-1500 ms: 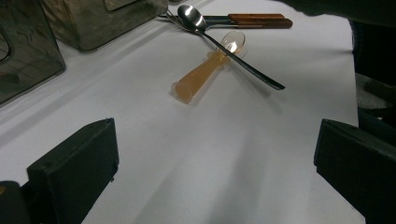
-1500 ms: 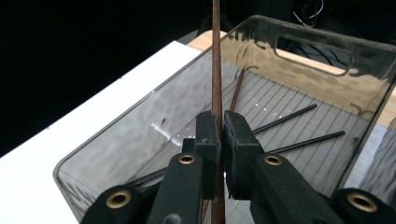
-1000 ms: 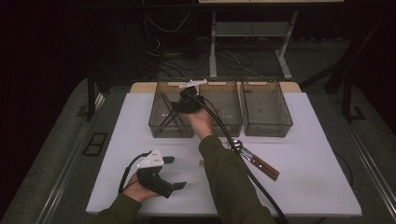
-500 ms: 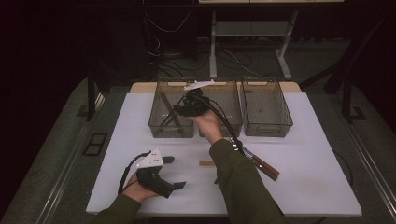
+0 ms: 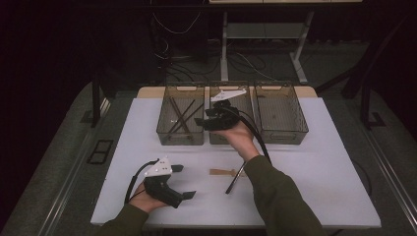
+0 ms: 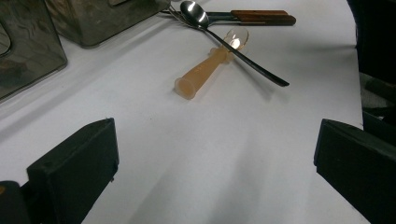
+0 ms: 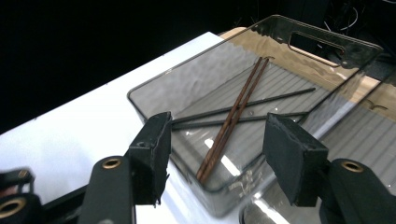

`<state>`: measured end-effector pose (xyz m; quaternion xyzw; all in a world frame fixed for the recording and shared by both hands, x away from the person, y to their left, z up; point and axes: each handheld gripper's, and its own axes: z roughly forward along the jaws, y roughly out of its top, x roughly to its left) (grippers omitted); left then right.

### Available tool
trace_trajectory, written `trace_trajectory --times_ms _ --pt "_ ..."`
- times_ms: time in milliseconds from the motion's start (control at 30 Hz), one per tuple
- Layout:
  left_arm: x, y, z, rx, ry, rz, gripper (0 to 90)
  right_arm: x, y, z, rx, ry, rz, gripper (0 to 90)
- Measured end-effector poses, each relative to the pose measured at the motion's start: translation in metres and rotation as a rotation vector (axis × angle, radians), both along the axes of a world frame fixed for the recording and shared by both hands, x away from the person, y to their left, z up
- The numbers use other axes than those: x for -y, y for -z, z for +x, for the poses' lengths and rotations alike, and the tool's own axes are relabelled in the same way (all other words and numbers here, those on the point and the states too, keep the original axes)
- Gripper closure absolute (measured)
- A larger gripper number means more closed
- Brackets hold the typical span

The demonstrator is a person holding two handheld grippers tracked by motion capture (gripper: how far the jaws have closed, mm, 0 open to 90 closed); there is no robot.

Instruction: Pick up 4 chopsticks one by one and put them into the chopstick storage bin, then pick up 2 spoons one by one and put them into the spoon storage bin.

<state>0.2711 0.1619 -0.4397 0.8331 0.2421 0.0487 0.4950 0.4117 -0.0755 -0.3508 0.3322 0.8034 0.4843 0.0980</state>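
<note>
Hovering over the near edge of the left bin (image 5: pixel 169 137), the right gripper (image 7: pixel 217 154) carries nothing: its fingers (image 7: pixel 152 156) have just been opening and now stand moderately apart with bare air between them. Seen from the high view, that gripper (image 5: pixel 205 122) sits at the seam between the left bin and the middle bin (image 5: pixel 216 137), held by a hand reaching in from the lower right.

Inside the left bin lie the chopsticks. The brown wooden pair (image 7: pixel 233 114) rests side by side on the ribbed floor, its long axis running from the near wall of the bin toward the far wall in the right gripper view, the far tips leaning slightly right. Two thin dark chopsticks (image 7: pixel 261 100) lie across beneath it, nearly side to side, so the two sets form a shallow cross.

The left gripper (image 5: pixel 184 182) rests low on the white tabletop (image 5: pixel 314 162) near the front edge, fingers (image 6: pixel 74 163) spread wide and empty. Ahead of it in its own view lie a pale orange plastic spoon (image 6: pixel 208 65) and a metal spoon (image 6: pixel 224 37) laid over it, both handles pointing toward the camera, with a wooden-handled knife (image 6: pixel 261 17) beyond them. A third bin (image 5: pixel 280 113) stands at the right
</note>
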Motion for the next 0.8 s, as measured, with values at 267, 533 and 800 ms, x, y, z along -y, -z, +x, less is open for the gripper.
trace_trajectory --times_ms 267,533,800 --pt "0.0 0.0 -0.001 0.0 0.0 0.017 0.0 0.029 0.002 -0.021 0.005 -0.028 -0.002 40.7" --pt "0.001 0.0 0.0 0.002 -0.002 0.025 0.0 0.057 0.008 -0.037 -0.002 -0.03 0.004 40.4" --pt "0.001 0.001 0.0 0.002 -0.007 0.025 0.0 0.079 0.014 -0.055 -0.004 -0.052 0.01 39.4"
